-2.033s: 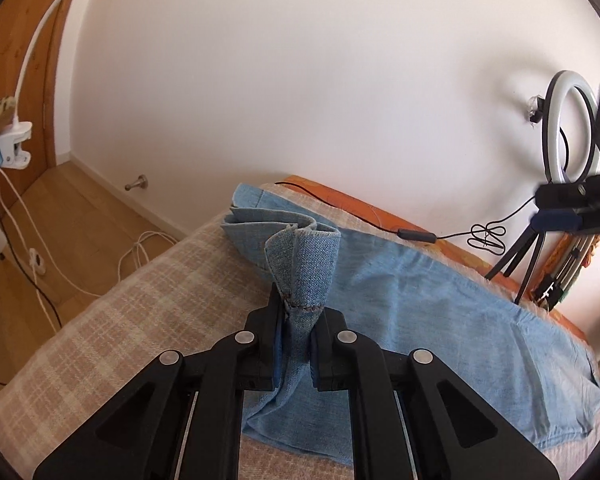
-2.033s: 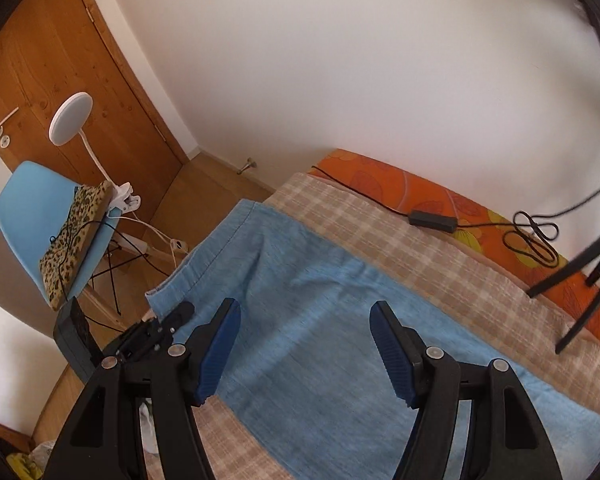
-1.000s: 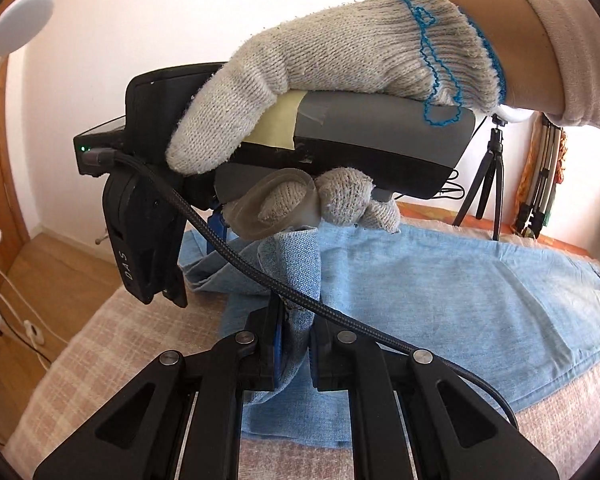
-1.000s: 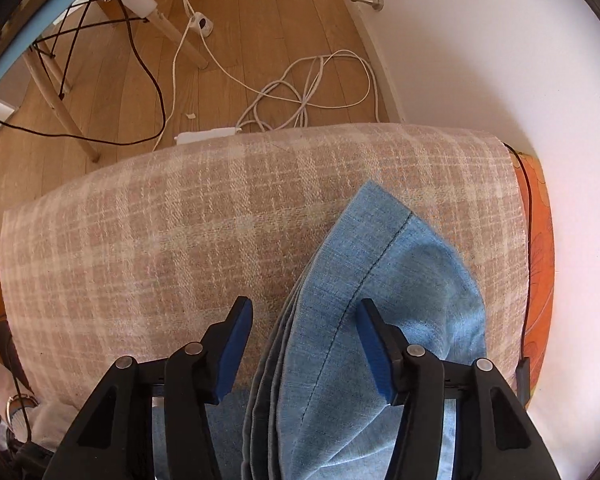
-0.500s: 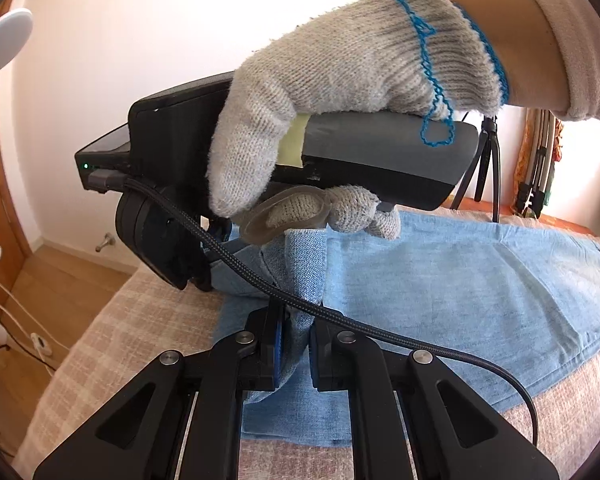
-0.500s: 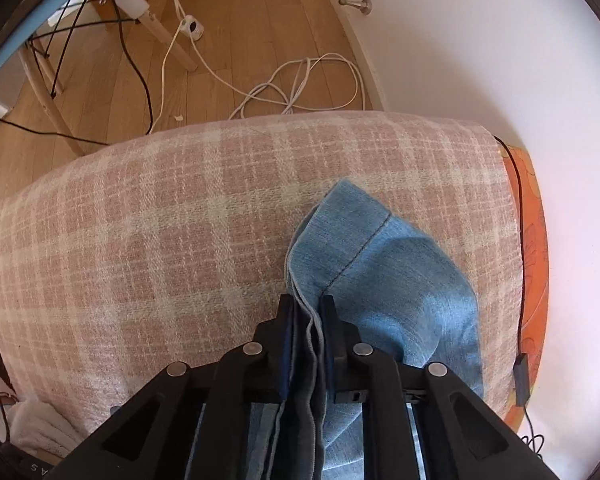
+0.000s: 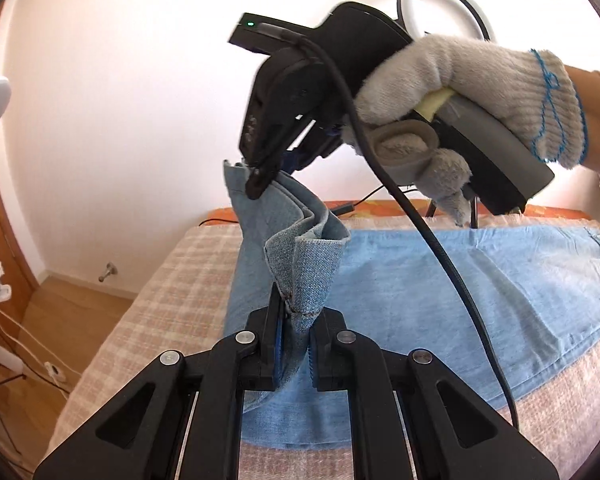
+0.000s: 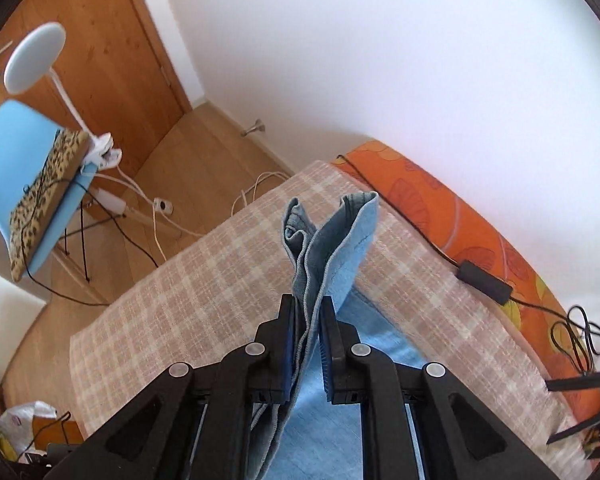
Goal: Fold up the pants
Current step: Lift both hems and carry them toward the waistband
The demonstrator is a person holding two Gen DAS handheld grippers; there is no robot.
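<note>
Light blue denim pants (image 7: 480,280) lie along a bed with a plaid cover (image 7: 172,292). My left gripper (image 7: 294,322) is shut on the near corner of the leg hems. In the left wrist view my right gripper (image 7: 260,184), held by a gloved hand (image 7: 472,88), is shut on the far corner of the same hems and holds it up above the bed. In the right wrist view my right gripper (image 8: 308,320) pinches the bunched hem layers (image 8: 332,236). The leg end hangs lifted between the two grippers.
An orange sheet (image 8: 460,220) with a black cable and adapter (image 8: 486,280) runs along the wall side. A ring light on a tripod (image 7: 440,0) stands behind the bed. A blue chair (image 8: 16,184), a clip lamp (image 8: 34,56) and floor cables (image 8: 160,208) are by the wooden door.
My right gripper came down open over the far hem corner, shut on it, and has lifted it. The left gripper stays shut on the near corner, which has risen too.
</note>
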